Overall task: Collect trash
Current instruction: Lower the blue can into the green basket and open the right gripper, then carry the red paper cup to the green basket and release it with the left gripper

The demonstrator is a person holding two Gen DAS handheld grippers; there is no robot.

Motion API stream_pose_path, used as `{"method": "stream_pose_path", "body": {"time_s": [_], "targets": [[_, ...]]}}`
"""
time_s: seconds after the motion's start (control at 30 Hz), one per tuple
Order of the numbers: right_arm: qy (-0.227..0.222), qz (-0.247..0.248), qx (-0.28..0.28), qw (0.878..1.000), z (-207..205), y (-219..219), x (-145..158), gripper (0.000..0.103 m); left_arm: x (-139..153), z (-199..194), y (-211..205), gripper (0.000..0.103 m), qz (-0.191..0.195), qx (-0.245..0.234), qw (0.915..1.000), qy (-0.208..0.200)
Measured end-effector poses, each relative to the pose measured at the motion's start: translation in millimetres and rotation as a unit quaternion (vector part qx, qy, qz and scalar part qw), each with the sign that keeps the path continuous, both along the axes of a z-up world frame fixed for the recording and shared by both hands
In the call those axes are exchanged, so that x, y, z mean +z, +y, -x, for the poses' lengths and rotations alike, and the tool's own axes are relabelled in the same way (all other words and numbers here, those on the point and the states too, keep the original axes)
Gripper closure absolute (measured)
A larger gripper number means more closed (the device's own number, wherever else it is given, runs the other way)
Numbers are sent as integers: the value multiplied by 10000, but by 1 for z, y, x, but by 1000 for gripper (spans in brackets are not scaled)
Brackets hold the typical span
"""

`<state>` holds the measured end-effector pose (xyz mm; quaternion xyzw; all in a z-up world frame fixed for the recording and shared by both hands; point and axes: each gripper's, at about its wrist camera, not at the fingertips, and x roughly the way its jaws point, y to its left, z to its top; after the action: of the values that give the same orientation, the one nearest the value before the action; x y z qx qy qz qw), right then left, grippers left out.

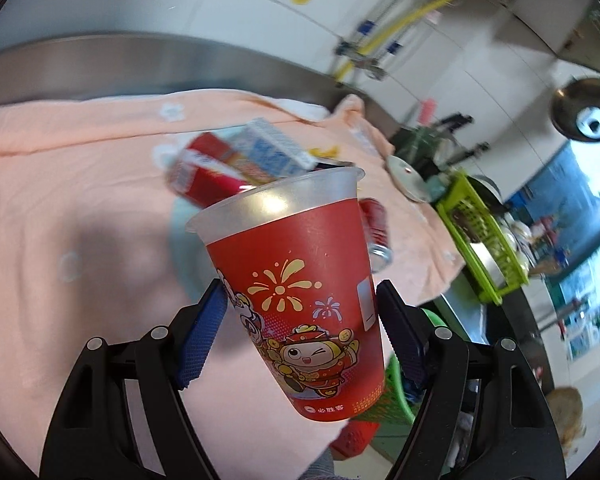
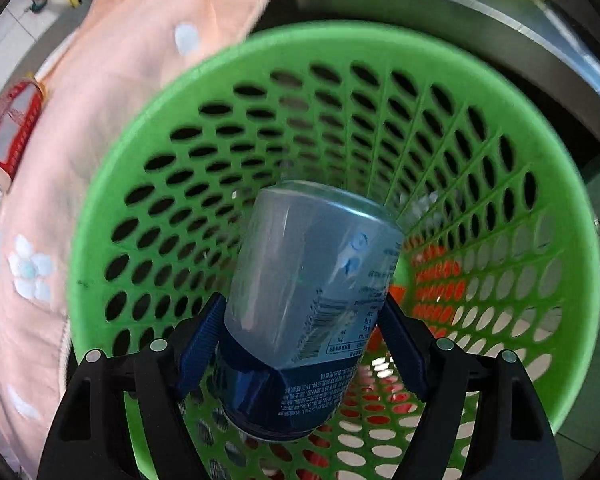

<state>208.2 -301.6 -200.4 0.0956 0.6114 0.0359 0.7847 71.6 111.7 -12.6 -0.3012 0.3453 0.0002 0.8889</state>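
Note:
My left gripper (image 1: 300, 316) is shut on a red paper cup with cartoon print (image 1: 300, 296) and holds it tilted above the peach cloth (image 1: 80, 184). Beyond the cup lie a red can (image 1: 204, 176), a blue and white carton (image 1: 276, 148) and another red can (image 1: 374, 232). My right gripper (image 2: 302, 332) is shut on a blue drink can (image 2: 308, 300) and holds it over the mouth of the green perforated basket (image 2: 500, 128). The basket's rim shows in the left wrist view (image 1: 396, 392) below the table edge.
A lime green crate (image 1: 480, 236) with dishes and a white plate (image 1: 406, 176) stand at the table's right end. A steel rim (image 1: 180, 60) runs behind the cloth. A red can (image 2: 14, 124) lies on the cloth at the right wrist view's left edge.

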Motion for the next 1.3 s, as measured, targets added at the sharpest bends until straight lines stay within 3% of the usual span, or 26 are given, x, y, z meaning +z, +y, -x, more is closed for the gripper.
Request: {"method": "stream_pose_path", "body": {"time_s": [0.27, 0.53, 0.93, 1.03, 1.3], "targets": [[-478, 0, -135, 9988, 14, -11, 26, 23, 13, -27, -66, 28, -108, -969, 9951, -140], [-1210, -326, -277, 9917, 71, -42, 77, 22, 7, -57, -154, 28, -126, -2105, 9775, -88], [-2268, -18, -435, 9730, 139, -77, 136, 21, -60, -110, -289, 28, -400, -3386, 9380, 619], [-2359, 91, -477, 9706, 144, -82, 133, 21, -77, -119, -315, 28, -544, -3575, 9292, 767], [-2227, -87, -728, 9721, 145, -106, 110, 21, -130, -147, -360, 28, -703, -3669, 9179, 1341]]}}
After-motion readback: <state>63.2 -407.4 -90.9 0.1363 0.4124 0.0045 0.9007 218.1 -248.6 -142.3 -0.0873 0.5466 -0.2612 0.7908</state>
